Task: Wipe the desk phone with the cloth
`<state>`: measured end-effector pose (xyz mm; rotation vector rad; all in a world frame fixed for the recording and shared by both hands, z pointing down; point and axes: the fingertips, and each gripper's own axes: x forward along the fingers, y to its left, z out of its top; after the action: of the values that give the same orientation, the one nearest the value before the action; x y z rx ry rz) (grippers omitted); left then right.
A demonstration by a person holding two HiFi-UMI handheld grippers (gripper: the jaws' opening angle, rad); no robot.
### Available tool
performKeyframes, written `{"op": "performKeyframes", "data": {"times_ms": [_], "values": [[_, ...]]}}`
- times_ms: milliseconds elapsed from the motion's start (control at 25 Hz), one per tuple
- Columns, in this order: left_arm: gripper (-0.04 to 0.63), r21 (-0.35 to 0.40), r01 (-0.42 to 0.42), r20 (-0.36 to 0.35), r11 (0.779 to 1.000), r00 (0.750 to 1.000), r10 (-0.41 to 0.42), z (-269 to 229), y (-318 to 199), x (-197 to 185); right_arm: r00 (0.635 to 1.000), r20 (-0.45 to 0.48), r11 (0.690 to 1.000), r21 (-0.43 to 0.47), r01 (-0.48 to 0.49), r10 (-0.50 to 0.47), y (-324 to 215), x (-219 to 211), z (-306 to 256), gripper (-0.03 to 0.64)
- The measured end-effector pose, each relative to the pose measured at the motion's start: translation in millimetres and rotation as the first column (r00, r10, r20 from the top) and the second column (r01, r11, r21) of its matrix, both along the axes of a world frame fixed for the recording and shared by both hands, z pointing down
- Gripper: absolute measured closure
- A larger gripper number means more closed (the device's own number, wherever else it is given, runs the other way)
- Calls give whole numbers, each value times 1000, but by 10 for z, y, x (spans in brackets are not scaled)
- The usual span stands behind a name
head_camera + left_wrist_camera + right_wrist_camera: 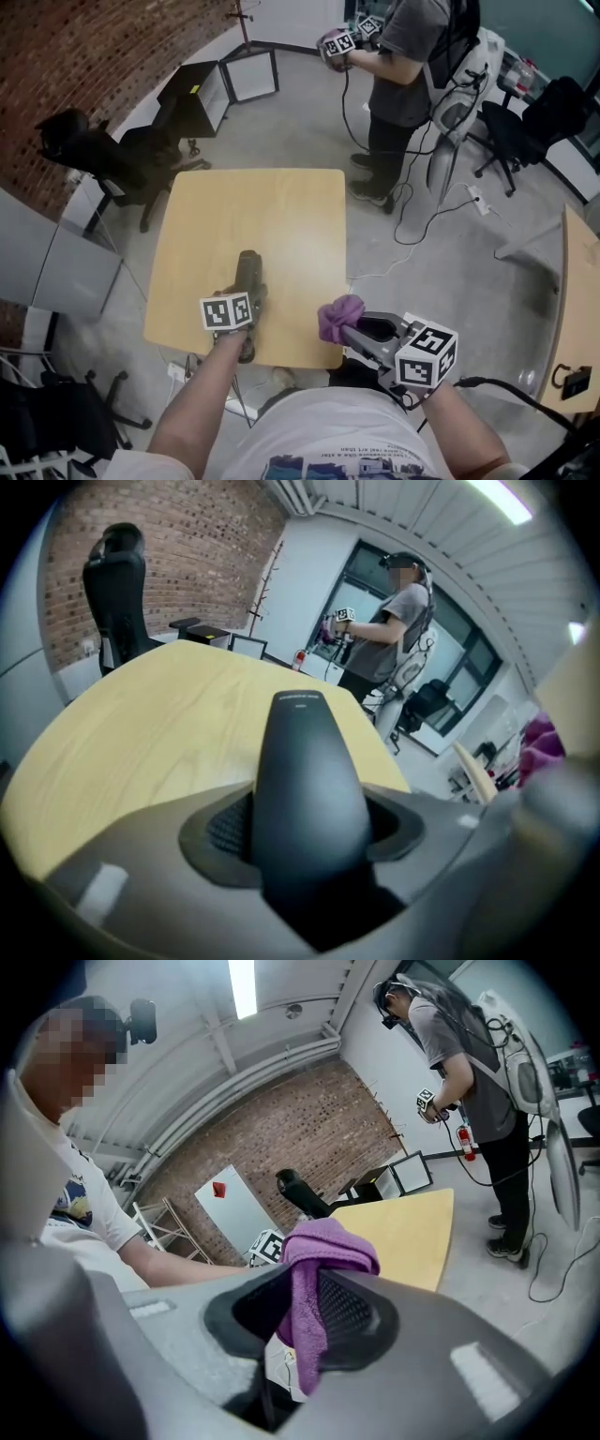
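At the near edge of the bench, the left tongs clamp the phone handset, lengthwise near to far. Right of it, the right tongs pinch the cloth.

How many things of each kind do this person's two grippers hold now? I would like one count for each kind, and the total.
dark phone handset: 1
purple cloth: 1
Total: 2

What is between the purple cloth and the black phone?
Only bare wood. In the head view, just the top of the light wooden table shows between the purple cloth and the black phone handset.
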<state>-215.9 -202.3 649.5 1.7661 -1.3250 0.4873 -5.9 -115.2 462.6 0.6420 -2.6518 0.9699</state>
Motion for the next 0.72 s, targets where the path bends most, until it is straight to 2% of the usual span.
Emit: {"op": "performKeyframes", "data": {"times_ms": [160, 360, 520, 720], "values": [[302, -6, 11, 107, 1000, 994, -11, 164, -139, -21, 1000, -16, 1000, -15, -2, 2, -108, 144, 17, 529], [297, -20, 58, 185, 998, 981, -53, 236, -227, -115, 1000, -20, 999, -37, 12, -13, -243, 165, -18, 529], [293, -39, 42, 261, 998, 965, -31, 288, -213, -127, 1000, -17, 999, -34, 16, -16, -225, 138, 19, 529], [237, -54, 24, 266, 998, 964, -9, 247, -205, -119, 999, -38, 1000, -3, 30, -30, -174, 8, -44, 529]]}}
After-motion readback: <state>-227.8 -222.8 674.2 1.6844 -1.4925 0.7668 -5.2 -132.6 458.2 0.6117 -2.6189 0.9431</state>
